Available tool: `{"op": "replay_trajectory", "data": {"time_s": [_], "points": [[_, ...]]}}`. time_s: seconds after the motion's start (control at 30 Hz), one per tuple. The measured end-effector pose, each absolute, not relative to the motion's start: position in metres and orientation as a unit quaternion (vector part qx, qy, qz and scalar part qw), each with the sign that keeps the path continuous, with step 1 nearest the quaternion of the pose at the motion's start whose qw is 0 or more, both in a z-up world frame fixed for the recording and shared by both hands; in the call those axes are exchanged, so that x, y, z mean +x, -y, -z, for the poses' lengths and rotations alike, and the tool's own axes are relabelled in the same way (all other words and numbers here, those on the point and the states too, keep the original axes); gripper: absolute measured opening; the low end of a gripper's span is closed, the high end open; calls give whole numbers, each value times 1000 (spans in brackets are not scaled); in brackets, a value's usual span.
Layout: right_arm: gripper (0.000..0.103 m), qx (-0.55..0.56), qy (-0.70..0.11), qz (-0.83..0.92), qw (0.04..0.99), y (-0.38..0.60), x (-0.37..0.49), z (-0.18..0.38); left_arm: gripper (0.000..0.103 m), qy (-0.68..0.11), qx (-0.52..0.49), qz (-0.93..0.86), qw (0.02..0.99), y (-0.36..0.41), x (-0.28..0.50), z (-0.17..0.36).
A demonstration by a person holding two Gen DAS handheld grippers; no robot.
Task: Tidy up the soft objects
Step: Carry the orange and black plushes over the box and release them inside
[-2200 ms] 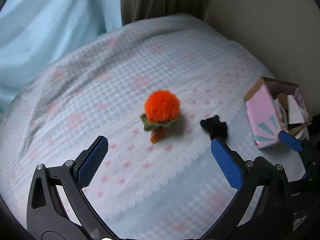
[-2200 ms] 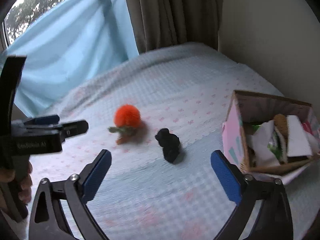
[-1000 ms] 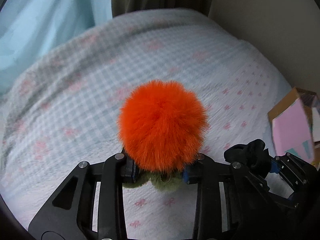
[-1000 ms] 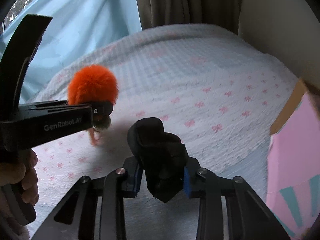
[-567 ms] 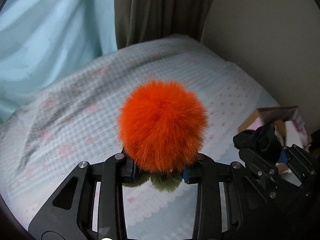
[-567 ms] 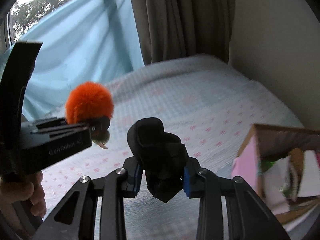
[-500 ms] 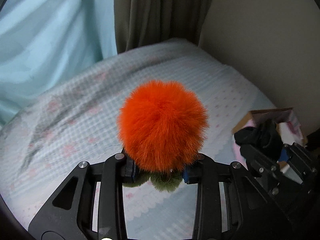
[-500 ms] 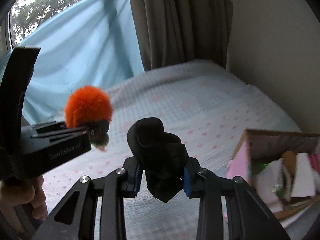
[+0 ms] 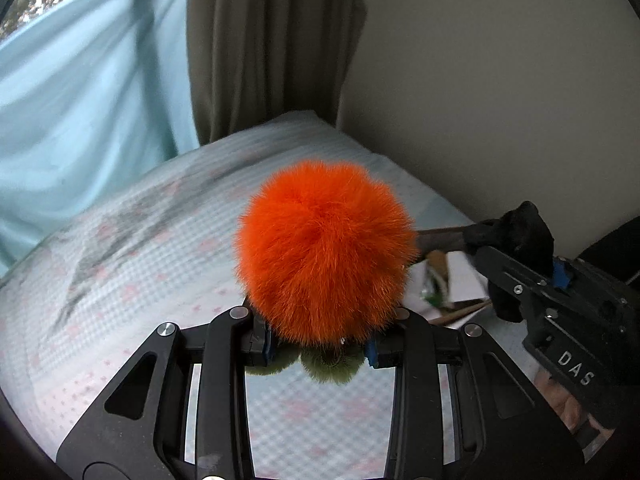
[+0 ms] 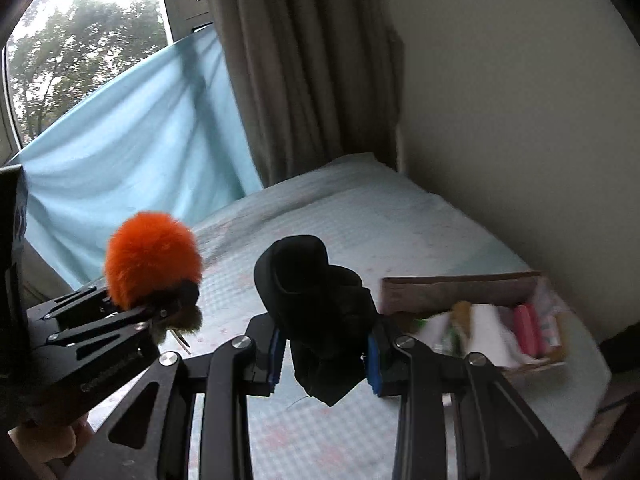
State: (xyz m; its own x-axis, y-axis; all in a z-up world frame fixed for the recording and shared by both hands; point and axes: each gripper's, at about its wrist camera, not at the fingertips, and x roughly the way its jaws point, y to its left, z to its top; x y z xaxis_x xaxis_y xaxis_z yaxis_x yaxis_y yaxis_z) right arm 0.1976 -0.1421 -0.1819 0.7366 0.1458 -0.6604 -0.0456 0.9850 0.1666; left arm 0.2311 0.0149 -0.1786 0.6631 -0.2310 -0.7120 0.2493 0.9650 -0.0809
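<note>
Both hand-held grippers have risen since half a second ago: the bed point(image 10: 400, 216) sits lower and farther in each view, and more curtain point(image 10: 304, 60) and window point(image 10: 80, 52) show. The left hand-held gripper point(image 9: 318, 350) stays clamped narrowly on the pompom point(image 9: 326, 248), its orange fluff bulging above the blue pads and green fringe hanging just below them. The right hand-held gripper point(image 10: 326, 360) stays pinched on the black cloth point(image 10: 316, 304), which stands up between its pads and droops beneath. Both things hang well above the bed. The box point(image 10: 472, 284) of mixed items now lies closer to the view's middle, beyond and right of the cloth.
</note>
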Motion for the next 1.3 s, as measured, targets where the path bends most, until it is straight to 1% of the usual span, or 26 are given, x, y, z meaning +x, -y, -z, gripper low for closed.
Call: {"op": "replay_trajectory", "data": {"time_s": [0.27, 0.57, 0.7, 0.97, 1.3], "points": [[30, 82, -372, -14, 925, 224, 183, 161, 28, -396, 23, 148, 906, 46, 220, 164], [30, 99, -401, -6, 911, 316, 209, 177, 28, -430, 17, 135, 893, 118, 252, 183], [30, 98, -420, -17, 902, 347, 232, 193, 28, -449, 14, 122, 885, 150, 279, 201], [30, 89, -465, -53, 879, 369, 281, 241, 28, -482, 20, 108, 869, 196, 315, 242], [30, 78, -528, -92, 841, 373, 328, 314, 28, -549, 11, 75, 833, 218, 344, 325]]}}
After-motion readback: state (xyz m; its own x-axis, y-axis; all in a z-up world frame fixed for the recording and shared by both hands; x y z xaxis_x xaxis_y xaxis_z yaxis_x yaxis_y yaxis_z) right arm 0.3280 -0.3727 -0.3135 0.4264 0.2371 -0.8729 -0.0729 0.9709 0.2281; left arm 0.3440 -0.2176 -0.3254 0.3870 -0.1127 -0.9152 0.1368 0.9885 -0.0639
